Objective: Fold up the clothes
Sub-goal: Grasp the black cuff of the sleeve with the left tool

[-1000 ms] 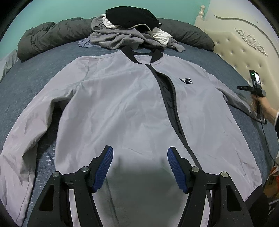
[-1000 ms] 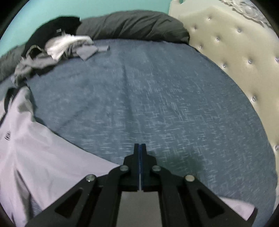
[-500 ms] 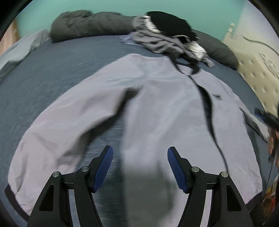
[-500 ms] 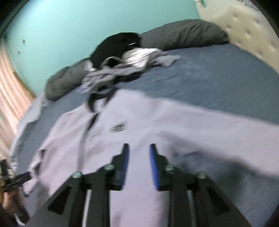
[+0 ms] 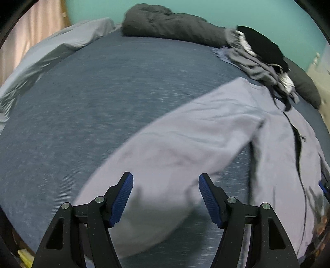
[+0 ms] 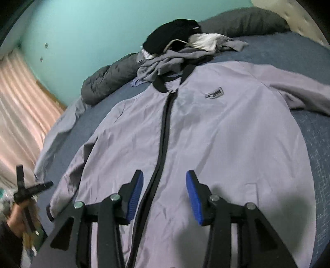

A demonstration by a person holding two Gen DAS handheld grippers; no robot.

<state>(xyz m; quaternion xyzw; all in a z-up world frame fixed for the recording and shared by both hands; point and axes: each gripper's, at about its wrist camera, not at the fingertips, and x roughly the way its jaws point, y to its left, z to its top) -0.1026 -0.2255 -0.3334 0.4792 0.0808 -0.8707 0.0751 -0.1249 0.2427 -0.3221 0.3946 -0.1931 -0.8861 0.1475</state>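
Observation:
A light grey-lilac jacket (image 6: 216, 127) with a black collar and black zip strip (image 6: 165, 123) lies face up and spread flat on the blue bed. In the right wrist view my right gripper (image 6: 165, 195) hovers over the lower front, straddling the zip strip. Its jaws are opening and the pads press on nothing. In the left wrist view my left gripper (image 5: 166, 198) hangs above the jacket's outstretched sleeve (image 5: 185, 144), near the cuff end. Its jaws are opening too, wide apart, with nothing gripped.
A pile of black, grey and white clothes (image 6: 181, 43) lies above the collar, against dark grey pillows (image 5: 171, 26). The blue sheet (image 5: 82, 103) stretches left of the sleeve. A cream tufted headboard (image 6: 288, 10) and a pink curtain (image 6: 20, 103) border the bed. A hand (image 6: 16, 216) shows at lower left.
My right gripper swung from the bare sheet to the jacket's front and went from shut to open. My left gripper swept from the jacket's body over to the sleeve.

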